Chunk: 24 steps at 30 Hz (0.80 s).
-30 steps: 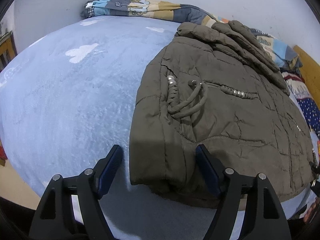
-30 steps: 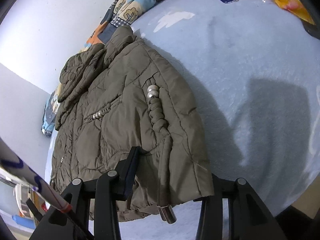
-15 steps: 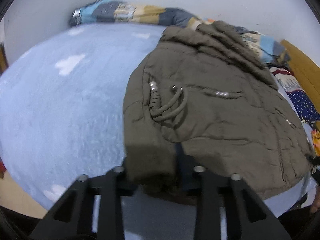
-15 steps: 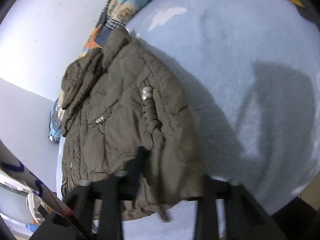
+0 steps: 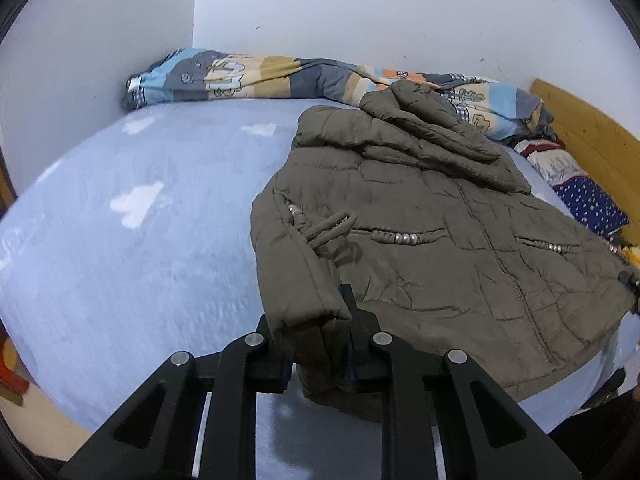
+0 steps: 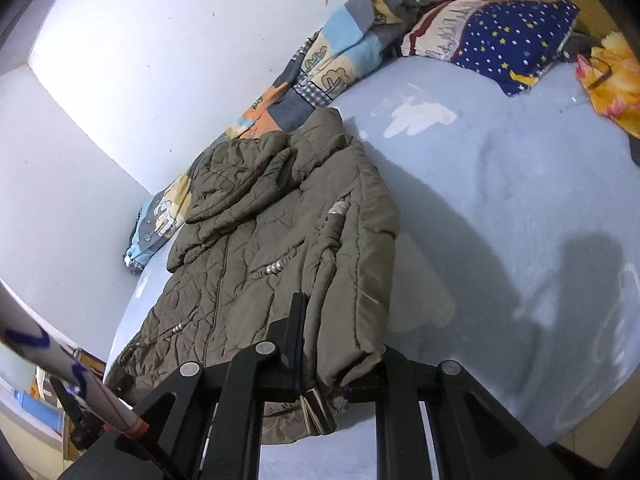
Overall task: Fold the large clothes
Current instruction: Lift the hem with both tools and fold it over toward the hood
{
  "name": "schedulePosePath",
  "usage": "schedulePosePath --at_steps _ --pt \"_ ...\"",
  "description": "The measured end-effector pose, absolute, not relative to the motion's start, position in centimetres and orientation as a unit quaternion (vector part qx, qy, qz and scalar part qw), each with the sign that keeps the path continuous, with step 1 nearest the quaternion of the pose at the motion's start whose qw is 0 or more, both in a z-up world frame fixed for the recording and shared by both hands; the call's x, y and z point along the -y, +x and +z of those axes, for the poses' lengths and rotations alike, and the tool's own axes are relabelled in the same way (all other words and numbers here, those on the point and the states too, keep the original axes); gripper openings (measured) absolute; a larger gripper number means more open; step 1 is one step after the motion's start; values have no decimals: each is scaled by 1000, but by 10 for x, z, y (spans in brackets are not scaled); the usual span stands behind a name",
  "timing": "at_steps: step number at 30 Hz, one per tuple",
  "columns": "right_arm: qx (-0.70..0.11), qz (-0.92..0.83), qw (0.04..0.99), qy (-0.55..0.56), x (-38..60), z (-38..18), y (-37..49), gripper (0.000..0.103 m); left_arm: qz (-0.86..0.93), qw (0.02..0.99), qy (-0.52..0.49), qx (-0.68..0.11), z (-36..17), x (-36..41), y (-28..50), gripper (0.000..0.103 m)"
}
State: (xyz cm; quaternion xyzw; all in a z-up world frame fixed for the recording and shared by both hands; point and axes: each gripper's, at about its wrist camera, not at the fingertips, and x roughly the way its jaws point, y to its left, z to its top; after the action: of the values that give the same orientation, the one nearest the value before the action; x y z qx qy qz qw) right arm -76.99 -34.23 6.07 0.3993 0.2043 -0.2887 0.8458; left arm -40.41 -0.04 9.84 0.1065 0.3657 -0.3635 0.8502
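An olive quilted jacket (image 5: 420, 240) lies front-up on the light blue bed (image 5: 140, 260), hood toward the wall. My left gripper (image 5: 312, 320) is closing, and its pads pinch the jacket's near left corner, where a sleeve cuff lies over the hem. In the right wrist view the same jacket (image 6: 260, 240) stretches away from me. My right gripper (image 6: 340, 340) is also closing and pinches the near right cuff and hem. A metal cord end (image 6: 318, 410) dangles below it. Both held corners are raised slightly off the sheet.
A patchwork quilt (image 5: 260, 76) is bunched along the white wall behind the hood. A star-print pillow (image 6: 512, 40) and a yellow bag (image 6: 612, 76) lie at the bed's far right by a wooden headboard (image 5: 588, 136). Bare sheet (image 6: 500, 200) stretches on either side of the jacket.
Both grippers went from open around the jacket's near corners to closed on them. Both have since risen and rolled a little, lifting the corners.
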Motion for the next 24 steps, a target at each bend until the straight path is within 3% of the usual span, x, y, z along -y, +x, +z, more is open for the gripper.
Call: schedulePosePath --at_steps 24 --pt "-150 -255 887 355 394 157 -727 14 -379 867 55 -319 208 57 -343 19"
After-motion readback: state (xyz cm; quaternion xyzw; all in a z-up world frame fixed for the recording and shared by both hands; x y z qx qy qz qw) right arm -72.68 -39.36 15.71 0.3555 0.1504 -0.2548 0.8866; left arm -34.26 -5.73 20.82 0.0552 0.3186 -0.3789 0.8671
